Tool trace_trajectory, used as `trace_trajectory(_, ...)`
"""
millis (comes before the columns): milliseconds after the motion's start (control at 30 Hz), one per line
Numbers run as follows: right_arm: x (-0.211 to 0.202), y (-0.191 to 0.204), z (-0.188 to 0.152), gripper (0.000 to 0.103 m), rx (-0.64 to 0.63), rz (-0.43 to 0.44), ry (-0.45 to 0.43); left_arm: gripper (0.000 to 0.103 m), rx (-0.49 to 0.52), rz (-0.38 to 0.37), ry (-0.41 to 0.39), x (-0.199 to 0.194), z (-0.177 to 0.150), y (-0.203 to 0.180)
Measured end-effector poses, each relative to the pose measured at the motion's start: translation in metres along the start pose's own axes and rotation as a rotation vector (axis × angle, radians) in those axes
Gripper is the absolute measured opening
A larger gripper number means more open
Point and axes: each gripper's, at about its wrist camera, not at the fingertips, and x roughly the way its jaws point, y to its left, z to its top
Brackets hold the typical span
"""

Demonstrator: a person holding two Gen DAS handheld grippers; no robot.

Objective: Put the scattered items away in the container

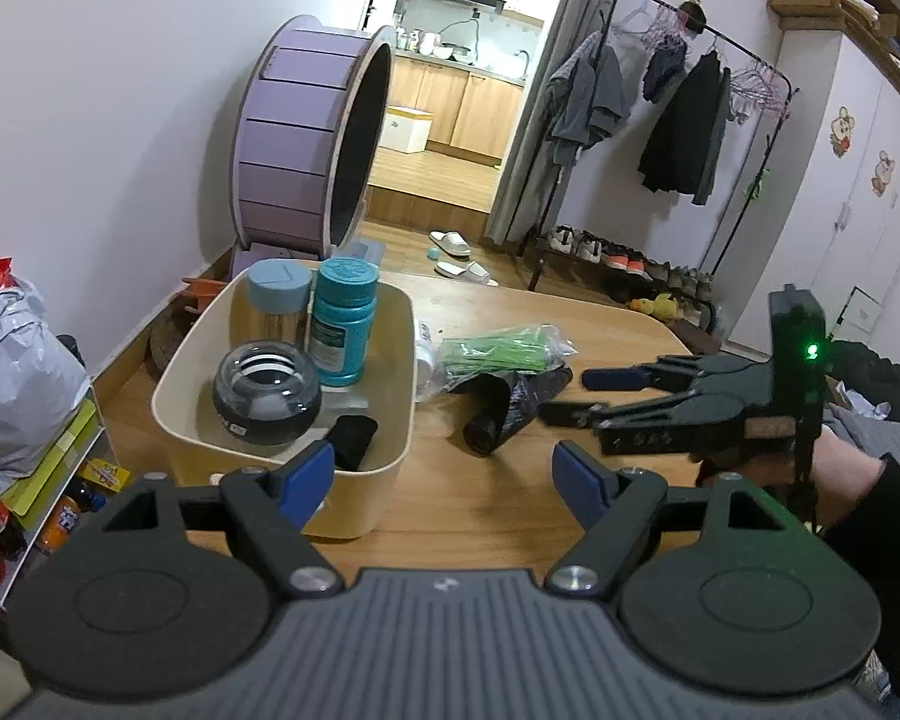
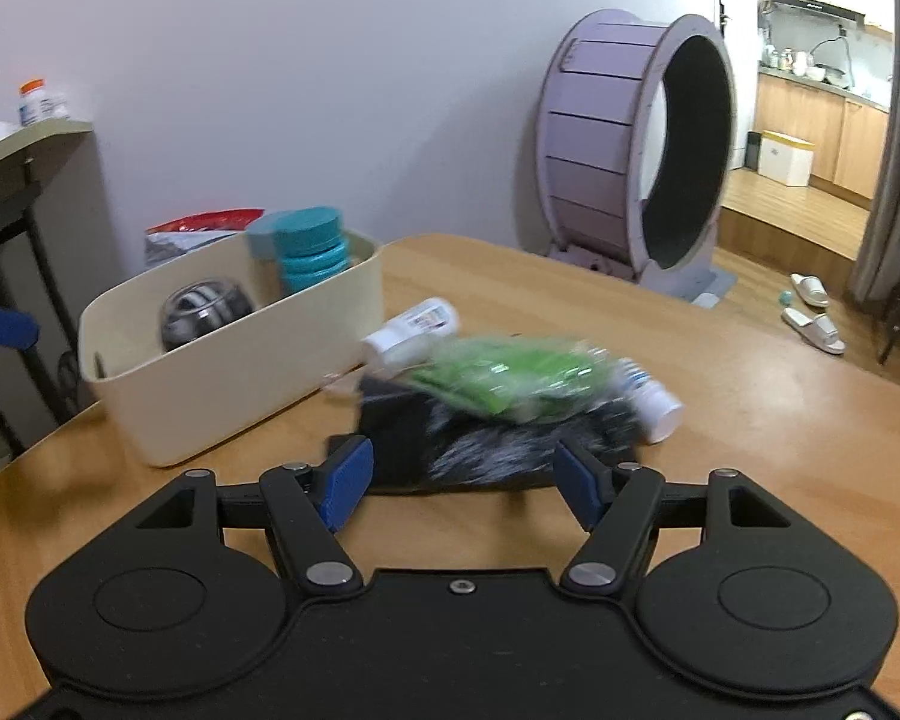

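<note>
**A stacked pile ahead of the right jaws invites a messy grab**

Our right gripper (image 2: 462, 483) stands with its jaws apart and nothing pressed between the blue pads. Just ahead of them, roughly centred on the gap, lies the black crumpled plastic bag roll (image 2: 480, 444). On top of it rests the clear packet of green strips (image 2: 510, 378), and two small white plastic bottles sit at the far side of the pile: one (image 2: 414, 327) ahead and left of the jaws, the other (image 2: 654, 399) ahead and right. The cream rectangular plastic container (image 2: 210, 372) stands well to the left of these jaws on the light wooden table (image 2: 750, 420).

Our left gripper (image 1: 444, 474) is also open and empty. Its left pad overlaps the container's near corner in the view; we cannot tell whether it touches. Inside already are a teal bottle (image 1: 342, 324), a grey-lidded wooden-look jar (image 1: 273, 306), a dark round gyro ball (image 1: 267, 396) and a black item (image 1: 354, 441) in the near corner.

We judge the main risk to be the stacking. Closing on the black roll could tip the slippery green packet off, or knock the round bottles into rolling towards the table edge. The bag material is soft, so the pads might catch only a loose fold and the roll could unravel on lifting. The container is crowded, so a bulky drop may topple the upright bottles.
</note>
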Motion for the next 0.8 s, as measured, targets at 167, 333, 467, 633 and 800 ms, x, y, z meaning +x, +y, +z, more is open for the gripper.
trace_trajectory(167,0.007,0.022,0.000,0.066,-0.048,0.077,-0.025,0.079,0.002,0.007,0.001,-0.002,-0.001,0.000)
trace_trajectory(333,0.019,0.035,0.005,0.066,-0.102,0.064,-0.035,0.079,-0.005,0.018,0.003,-0.005,-0.002,0.002)
trace_trajectory(467,0.029,0.042,0.004,0.066,-0.154,0.070,-0.024,0.079,-0.006,0.019,0.004,-0.005,-0.002,0.003)
trace_trajectory(633,0.033,0.045,0.004,0.068,-0.185,0.085,-0.007,0.079,-0.007,0.015,0.005,-0.004,-0.002,0.003)
trace_trajectory(800,0.026,0.045,0.001,0.068,-0.240,0.102,0.026,0.079,-0.008,0.007,0.006,-0.003,-0.002,0.002)
